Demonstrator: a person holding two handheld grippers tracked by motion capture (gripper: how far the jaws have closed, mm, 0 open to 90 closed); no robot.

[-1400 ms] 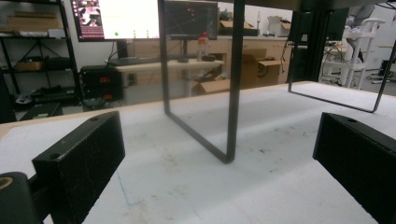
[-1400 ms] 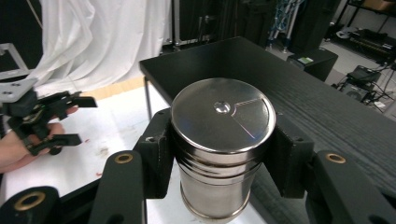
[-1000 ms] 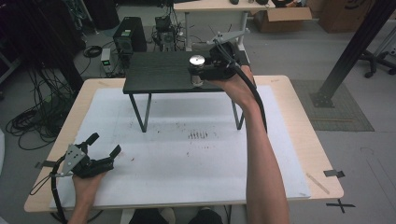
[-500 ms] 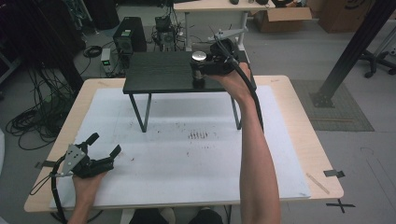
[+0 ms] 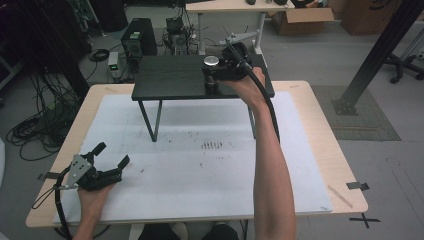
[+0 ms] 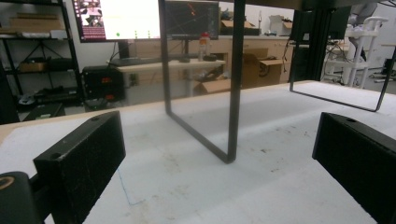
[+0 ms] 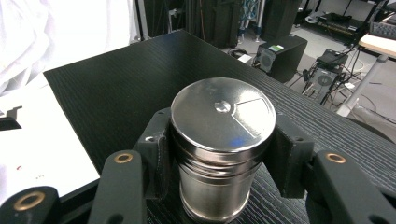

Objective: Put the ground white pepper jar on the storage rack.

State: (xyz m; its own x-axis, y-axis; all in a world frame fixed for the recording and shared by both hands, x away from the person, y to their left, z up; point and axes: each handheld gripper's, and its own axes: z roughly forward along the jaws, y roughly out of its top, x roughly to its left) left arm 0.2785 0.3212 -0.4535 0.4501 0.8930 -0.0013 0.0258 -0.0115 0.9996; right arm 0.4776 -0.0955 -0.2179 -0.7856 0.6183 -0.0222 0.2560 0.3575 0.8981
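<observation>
Canister (image 7: 219,149) stands upright on the black shelf (image 5: 170,80), near its front edge, clamped on both sides by the right gripper (image 5: 212,75). Left gripper (image 5: 107,162) rests low on the white mat (image 5: 200,170), well apart from the shelf, jaws spread wide with nothing between them.

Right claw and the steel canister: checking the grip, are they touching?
Touching. In the right gripper view both jaws of the right claw press flush against the steel canister, no gap either side.

A shiny silver canister (image 7: 219,149) stands on a black ribbed shelf (image 7: 121,88).
</observation>
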